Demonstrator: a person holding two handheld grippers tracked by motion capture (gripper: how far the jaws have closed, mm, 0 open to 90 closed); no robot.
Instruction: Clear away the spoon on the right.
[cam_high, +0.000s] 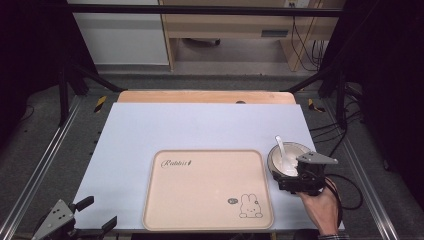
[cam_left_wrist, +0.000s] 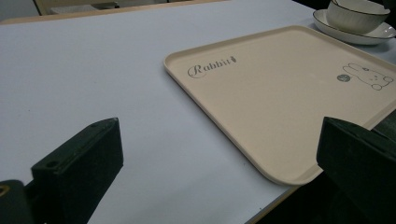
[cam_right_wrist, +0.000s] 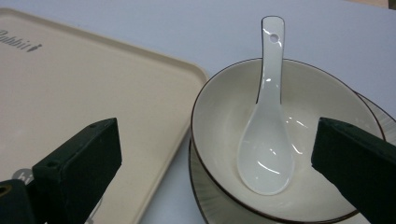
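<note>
A cream tray (cam_high: 200, 190) with a rabbit drawing lies at the table's front centre. Just right of it a white bowl (cam_high: 285, 159) sits on a plate, with a white ceramic spoon (cam_high: 281, 149) leaning in it. My right gripper (cam_high: 295, 181) hovers at the bowl's near rim, open, held by a hand. In the right gripper view the bowl (cam_right_wrist: 317, 116) and the spoon (cam_right_wrist: 268, 121) lie between the wide-apart jaws, the plate (cam_right_wrist: 205, 196) under them. My left gripper (cam_high: 95, 212) rests open at the front left corner. Its view looks across to the tray (cam_left_wrist: 289, 98) and the bowl (cam_left_wrist: 357, 11).
A pale mat (cam_high: 200, 130) covers the wooden table (cam_high: 205, 96). Black frame bars and rails run along both sides, and cables hang at the right. A desk stands on the floor beyond the table.
</note>
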